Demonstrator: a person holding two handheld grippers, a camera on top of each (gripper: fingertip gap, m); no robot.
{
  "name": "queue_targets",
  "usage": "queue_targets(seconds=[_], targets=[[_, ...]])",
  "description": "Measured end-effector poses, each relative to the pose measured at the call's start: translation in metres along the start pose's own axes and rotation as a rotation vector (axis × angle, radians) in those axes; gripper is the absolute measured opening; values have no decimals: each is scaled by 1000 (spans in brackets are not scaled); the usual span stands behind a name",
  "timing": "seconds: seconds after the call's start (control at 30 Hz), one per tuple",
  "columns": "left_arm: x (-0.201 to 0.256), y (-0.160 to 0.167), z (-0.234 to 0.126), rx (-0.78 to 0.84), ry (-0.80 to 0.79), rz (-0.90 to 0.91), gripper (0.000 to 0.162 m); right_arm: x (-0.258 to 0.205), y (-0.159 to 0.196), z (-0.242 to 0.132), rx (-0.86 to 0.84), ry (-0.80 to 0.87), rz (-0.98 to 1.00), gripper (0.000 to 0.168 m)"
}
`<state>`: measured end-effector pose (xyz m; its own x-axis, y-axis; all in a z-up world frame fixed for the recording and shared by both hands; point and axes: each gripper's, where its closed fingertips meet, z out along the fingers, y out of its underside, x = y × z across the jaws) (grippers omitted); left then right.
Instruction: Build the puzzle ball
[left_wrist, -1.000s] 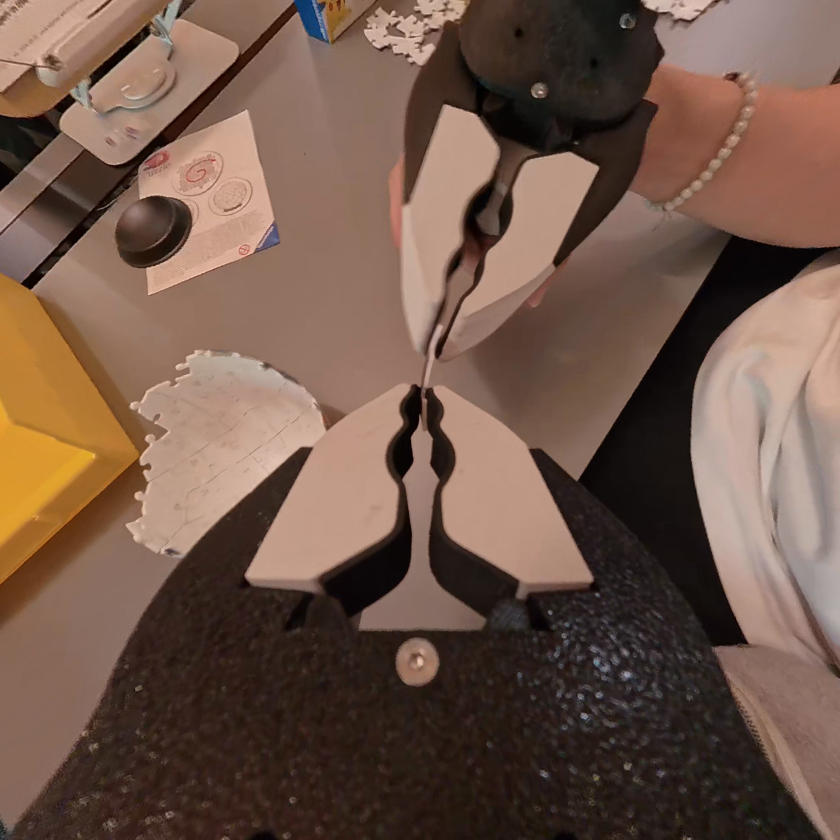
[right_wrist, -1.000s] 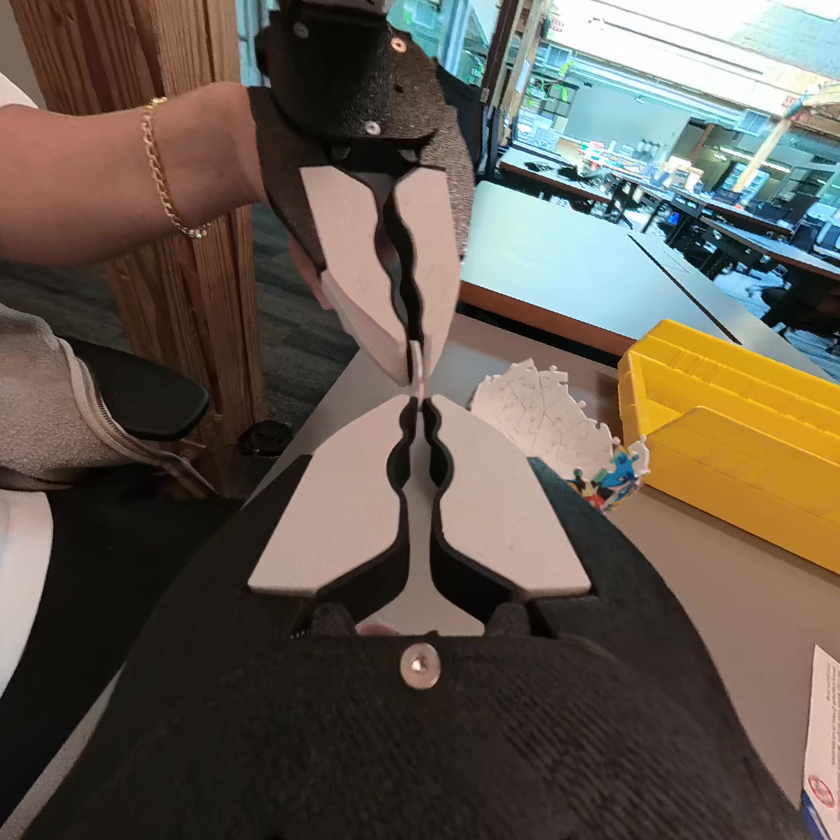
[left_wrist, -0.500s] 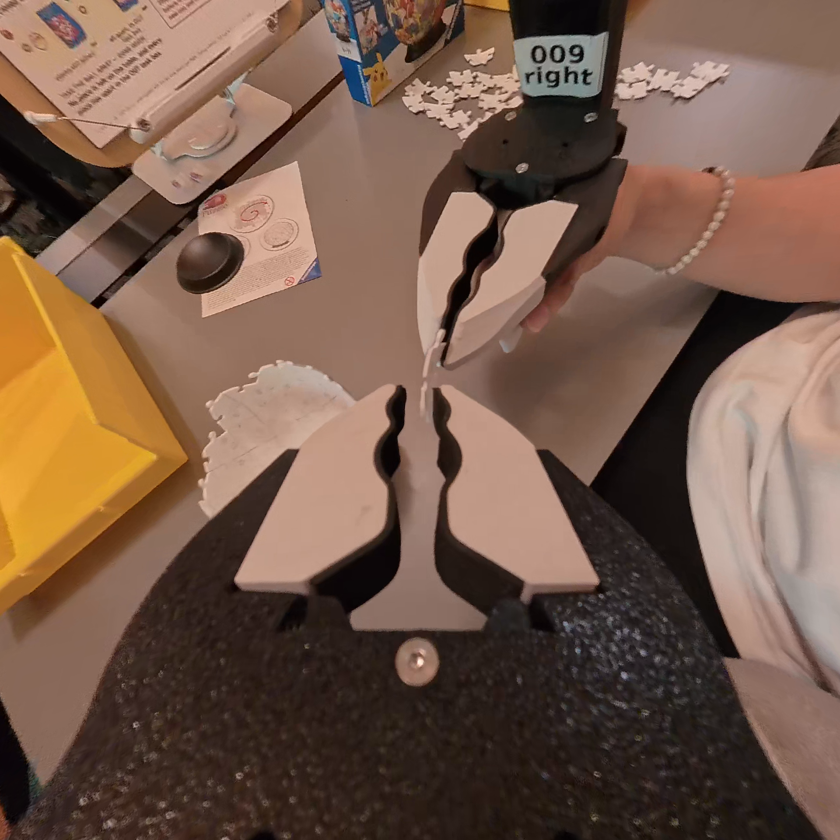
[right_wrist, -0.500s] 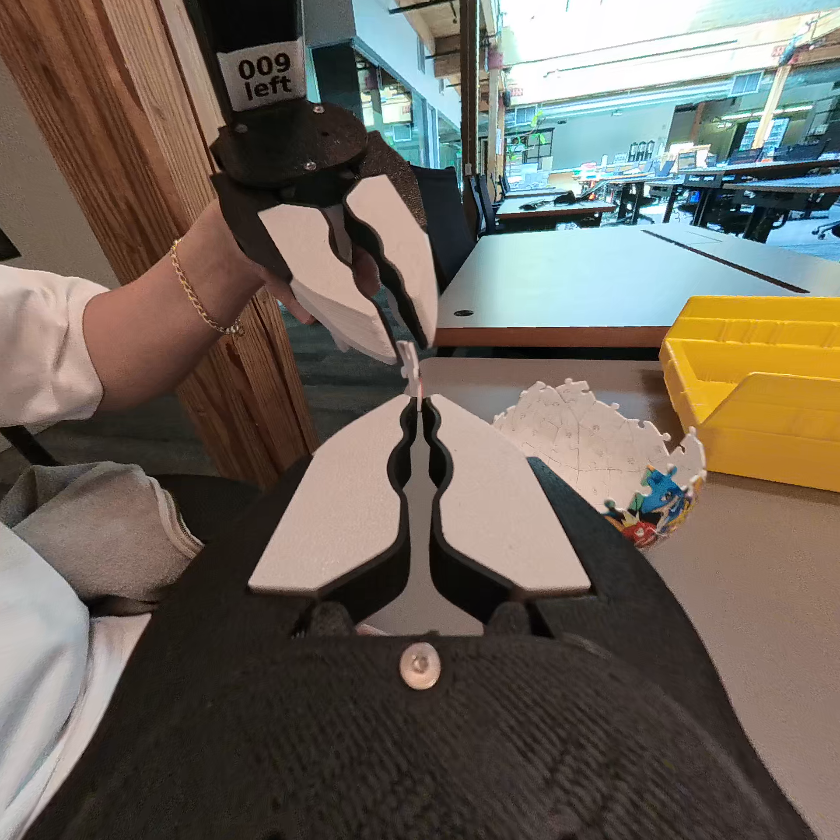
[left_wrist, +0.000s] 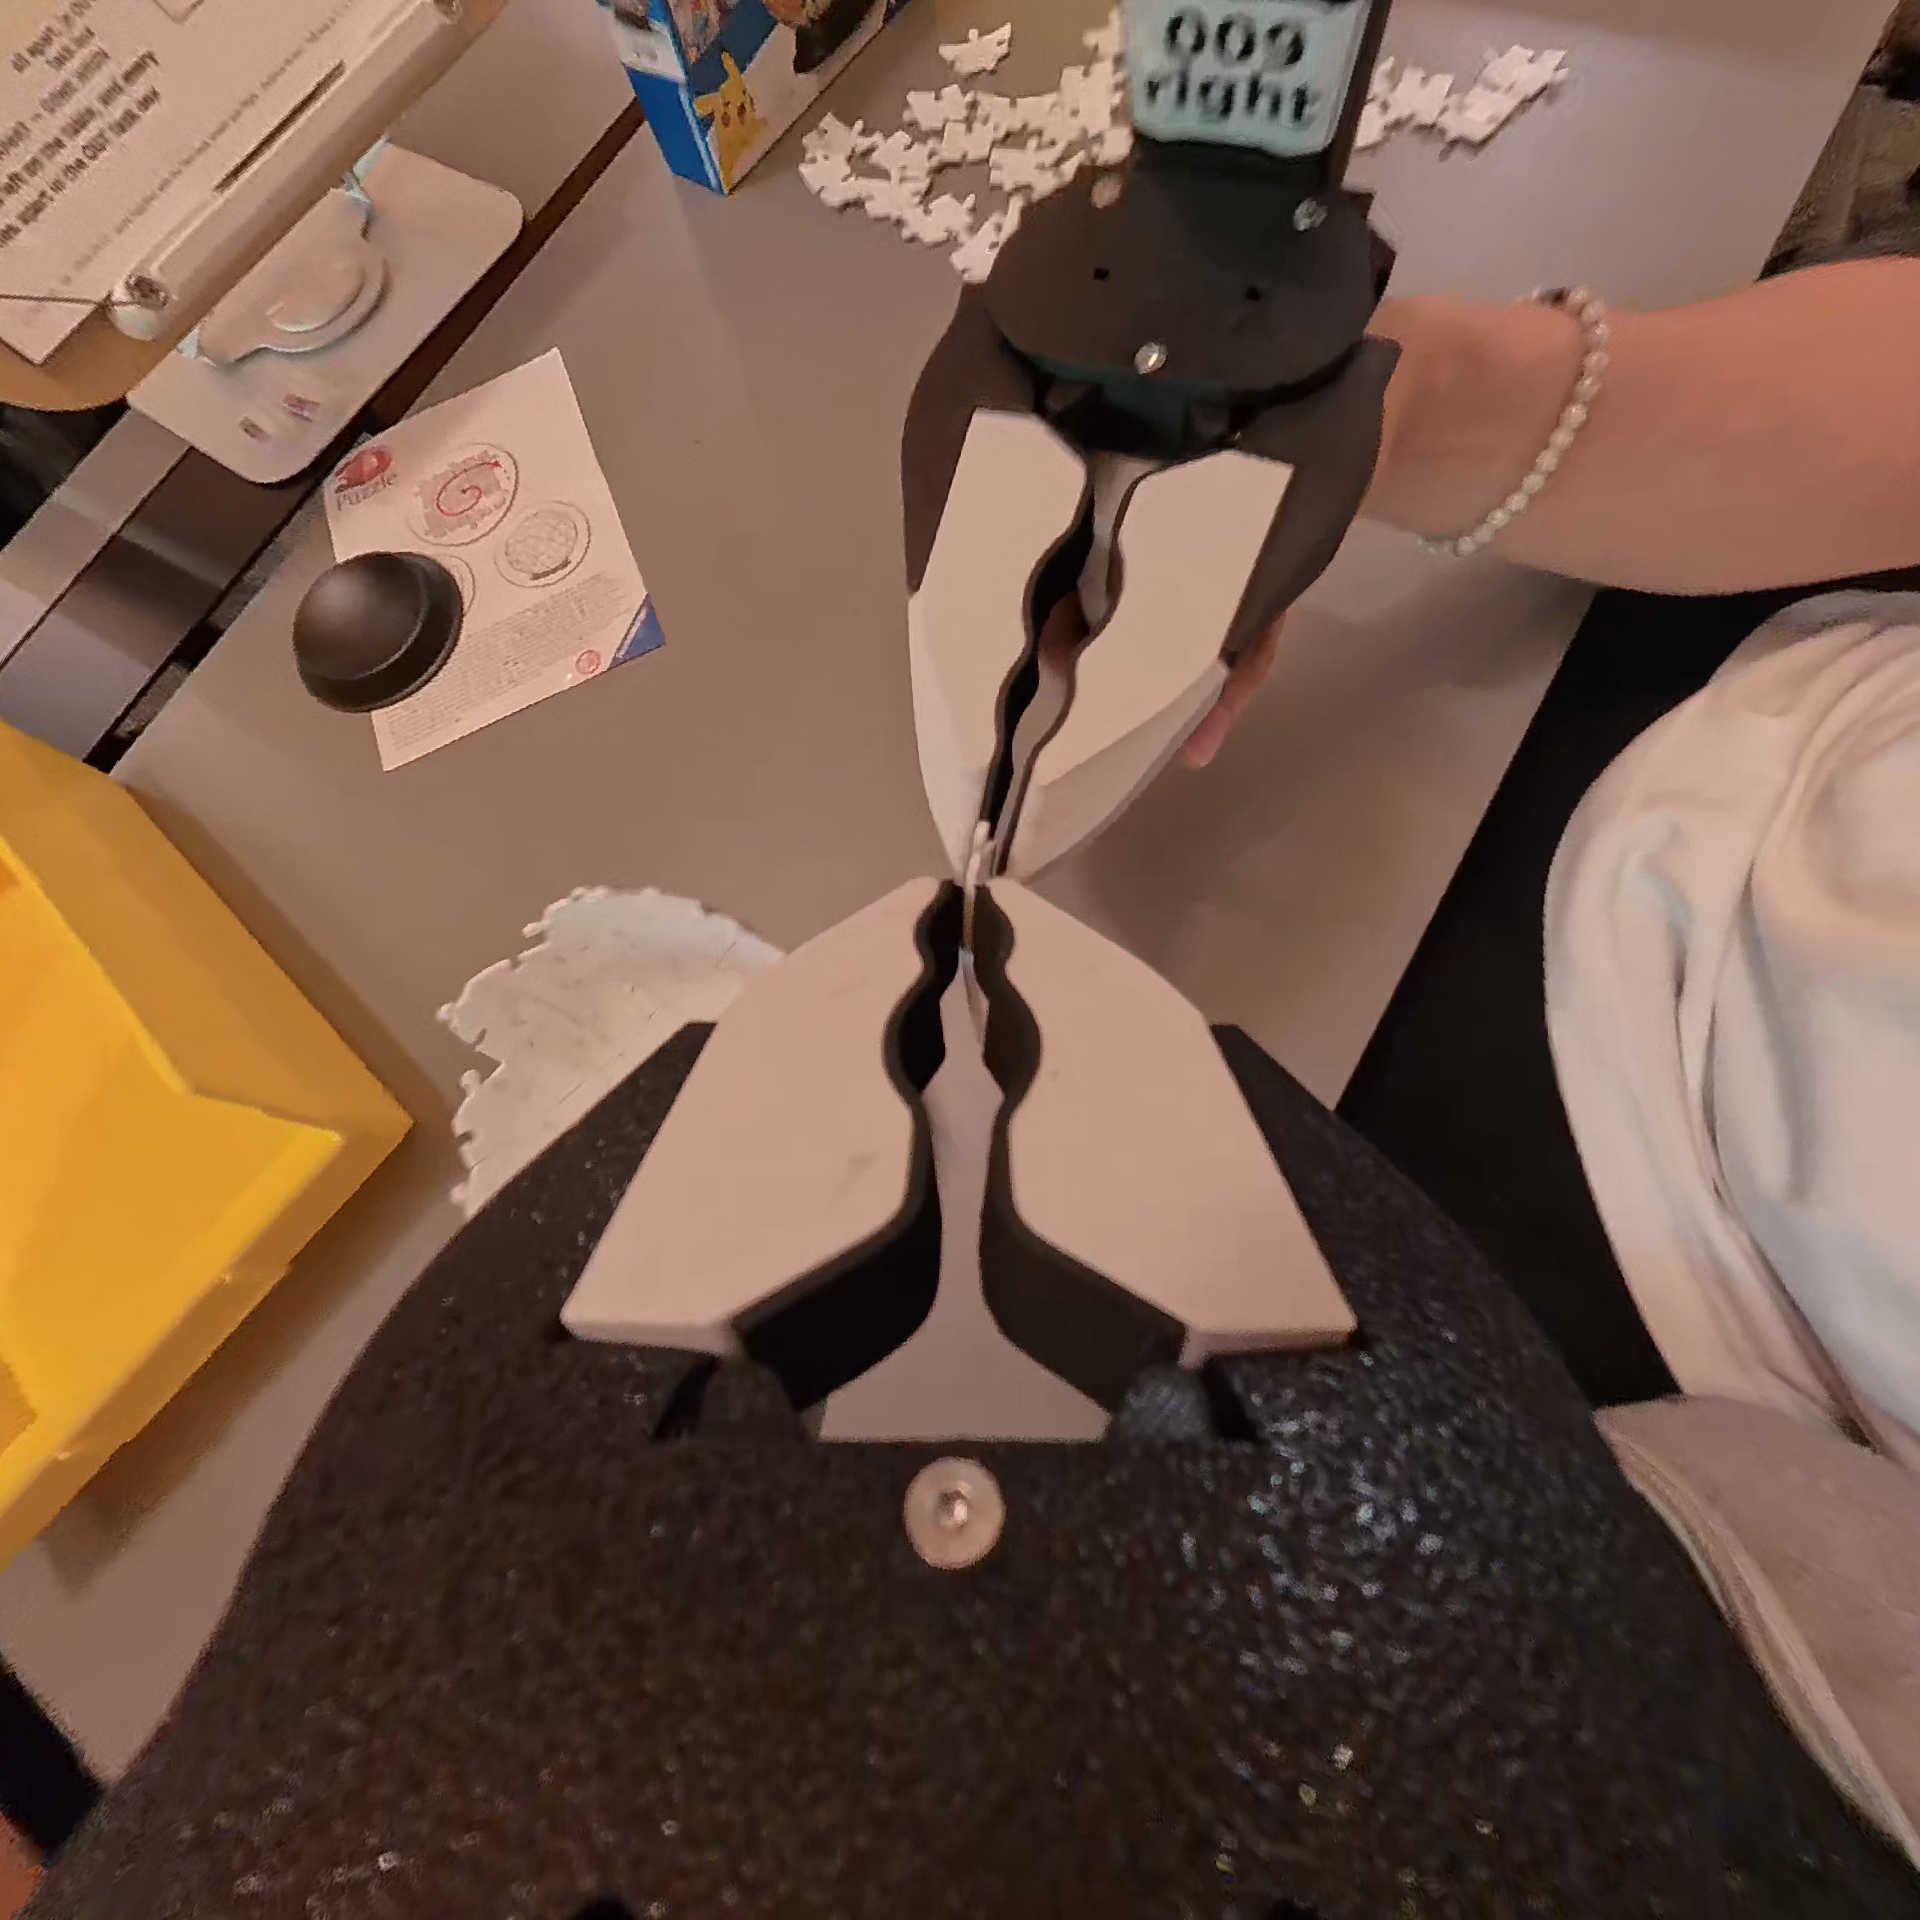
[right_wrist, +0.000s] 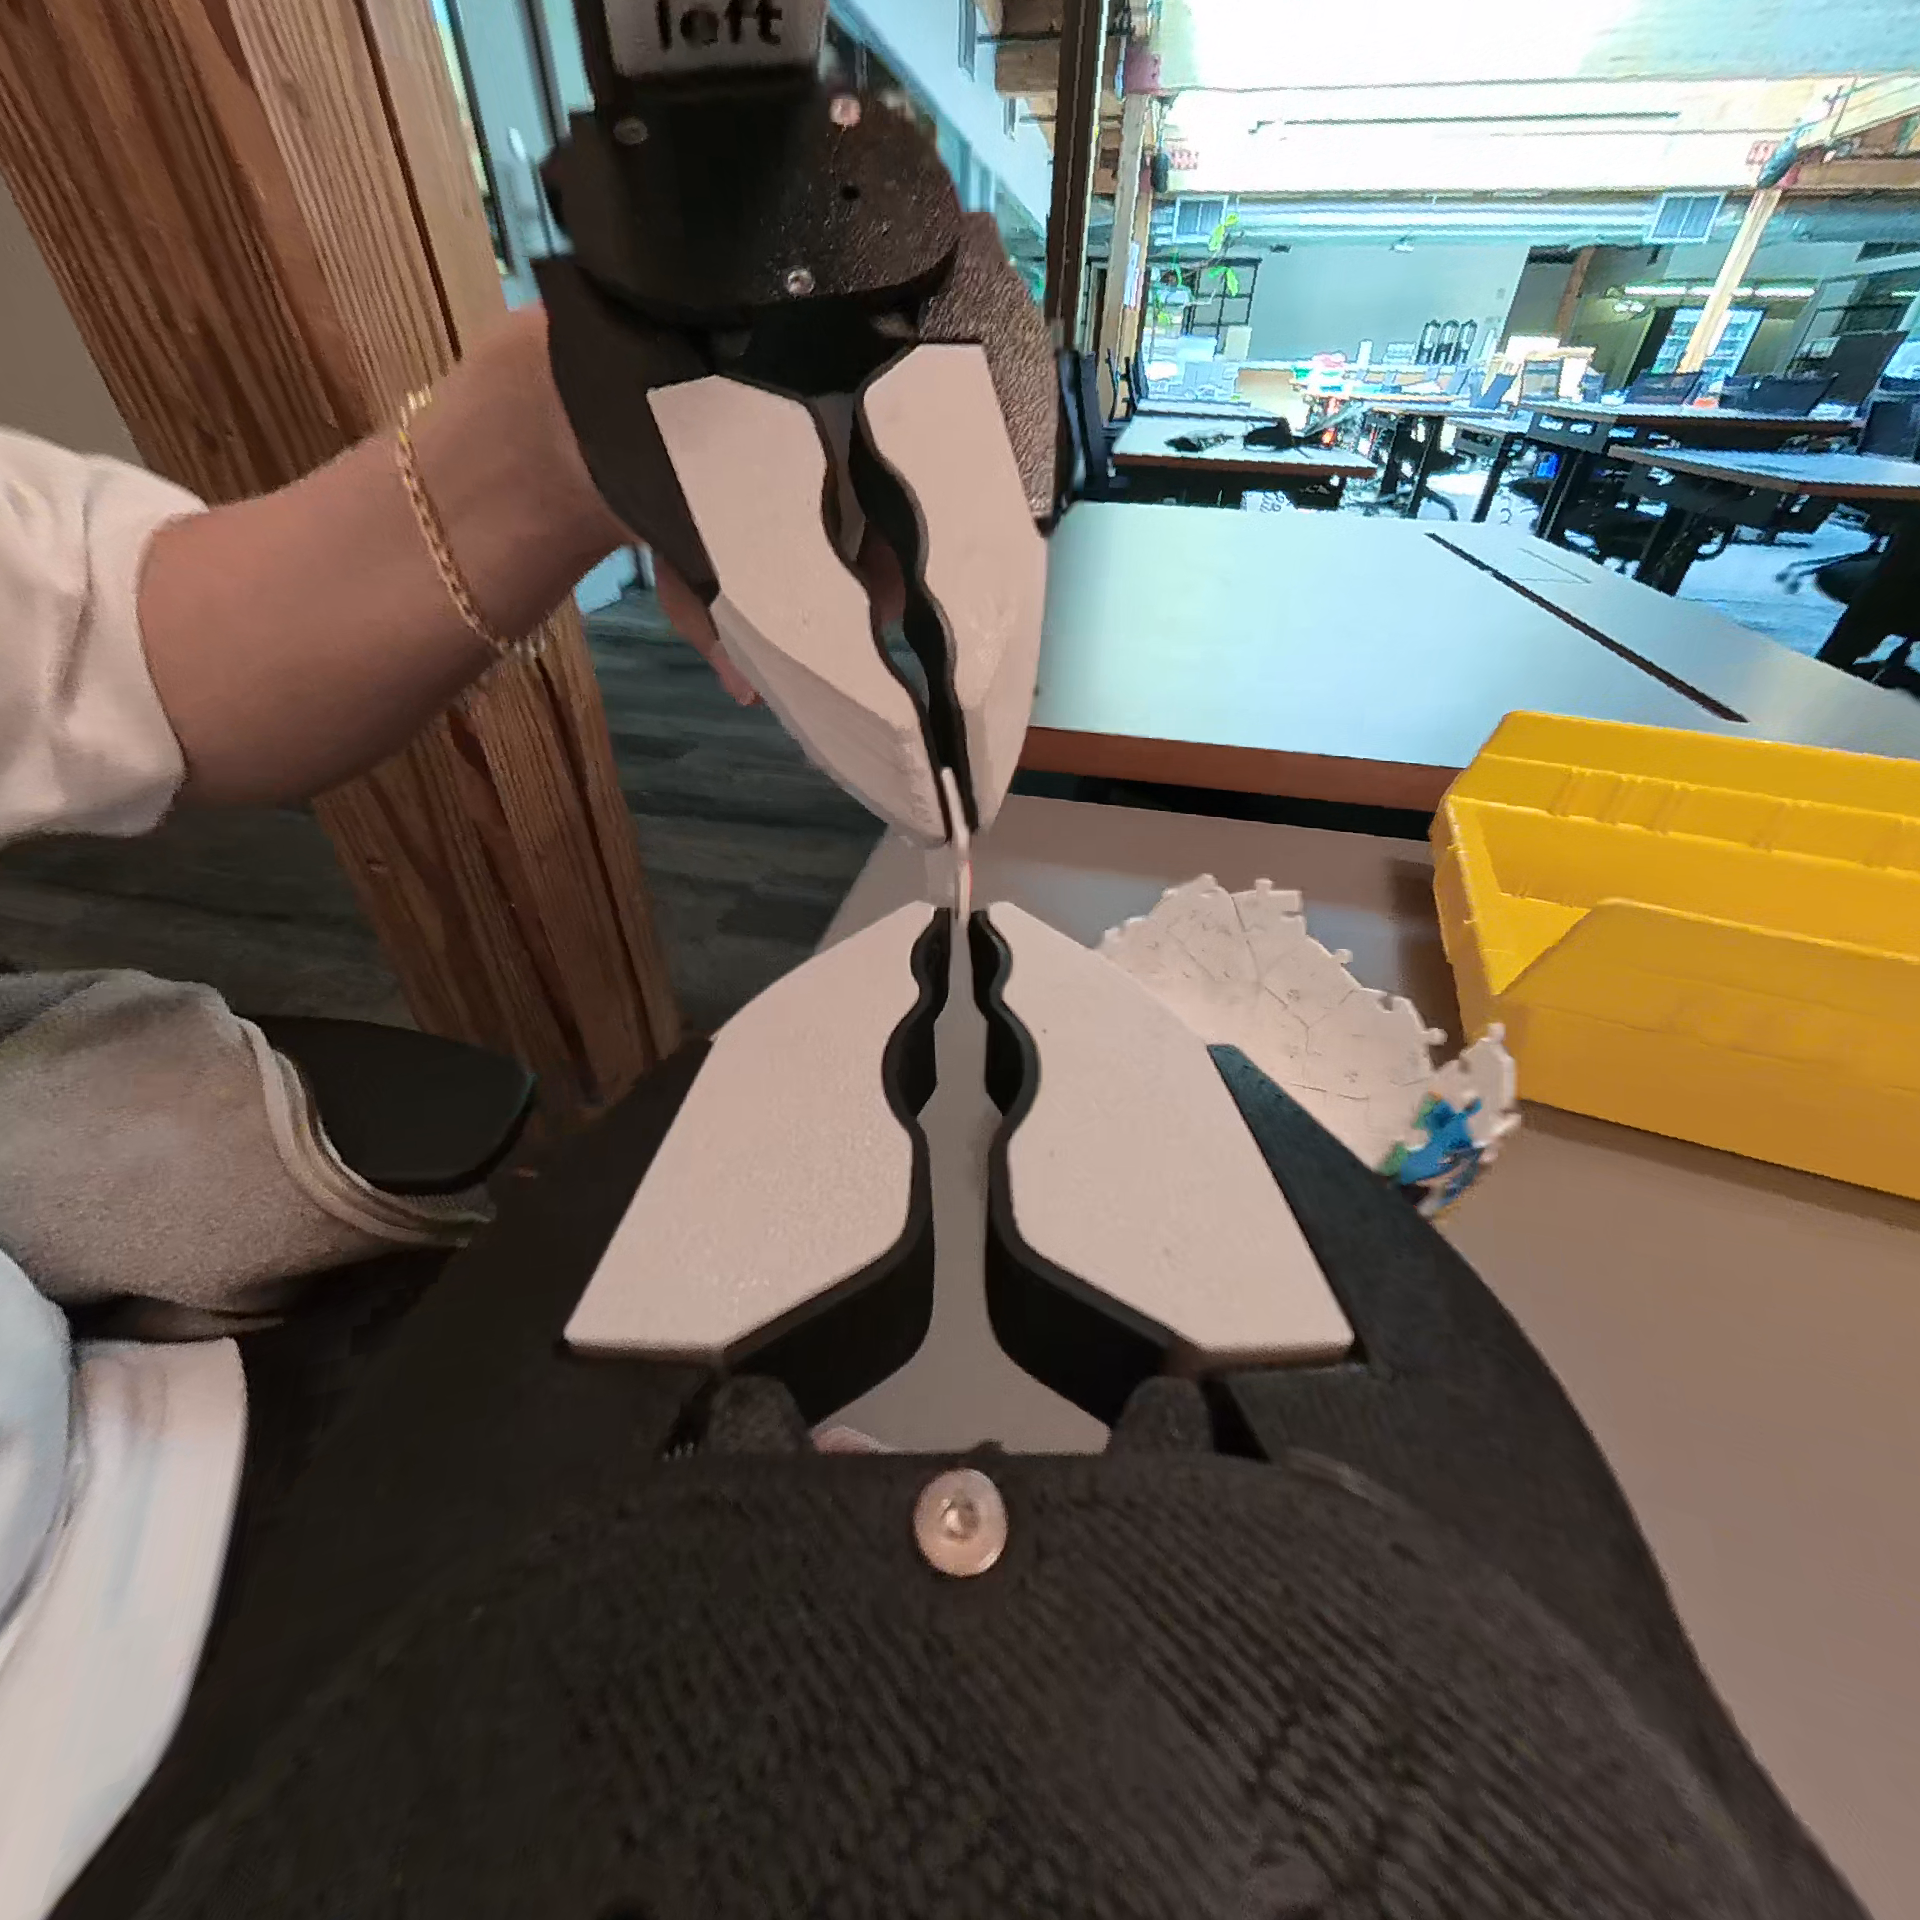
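Two grippers meet tip to tip above the near edge of the grey table (left_wrist: 790, 436), and we hold one in each hand. Our left gripper (left_wrist: 968, 906) has its jaws closed on a small white puzzle piece (left_wrist: 970, 971), which stands on its edge between the tips. Our right gripper (right_wrist: 954, 918) comes from the opposite side, and its jaws are closed on a puzzle piece as well; in the right wrist view we see a thin white piece with a little red on it (right_wrist: 962, 878) between the two pairs of tips. The pieces touch each other or nearly so, but they are too small for us to tell if they are already joined, or even if they are two pieces or one. The half-built puzzle ball (right_wrist: 1288, 1013), a white bowl-shaped shell with a toothed rim and a coloured picture on its outside, lies on the table just beside a yellow bin (right_wrist: 1683, 935), towards the table's left edge. Farther back on the table we see a printed leaflet (left_wrist: 499, 561) with a black round stand (left_wrist: 374, 644) on its corner. Many loose white pieces (left_wrist: 935, 177) are spread near the far edge, next to a blue puzzle box (left_wrist: 727, 94). On the wrist of the right hand (left_wrist: 1444, 416) there is a bead bracelet (left_wrist: 1548, 426).
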<state>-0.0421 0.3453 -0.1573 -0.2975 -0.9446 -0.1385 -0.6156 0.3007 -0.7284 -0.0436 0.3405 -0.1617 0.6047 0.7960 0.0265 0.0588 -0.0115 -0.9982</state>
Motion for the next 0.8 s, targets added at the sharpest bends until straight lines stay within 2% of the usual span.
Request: queue_targets(seconds=[0.1,0.27,0.37,0.47,0.57,0.7,0.8], targets=[[-30,10,-8,-117,-26,24,2,29,-3,-8,-67,87,-64,22],[-89,36,-4,-361,18,18,2,81,-5,-14,-125,97,46,64],[-115,49,10,-460,71,43,2,110,7,-3,-204,99,78,72],[-137,61,23,-564,99,77,2,134,31,12,-328,99,88,72],[-150,66,33,-618,119,105,2,147,44,31,-366,57,116,66],[-160,67,40,-647,120,95,2,160,37,52,-294,51,46,45],[-160,58,41,-583,137,52,2,161,28,60,-241,30,-37,25]])
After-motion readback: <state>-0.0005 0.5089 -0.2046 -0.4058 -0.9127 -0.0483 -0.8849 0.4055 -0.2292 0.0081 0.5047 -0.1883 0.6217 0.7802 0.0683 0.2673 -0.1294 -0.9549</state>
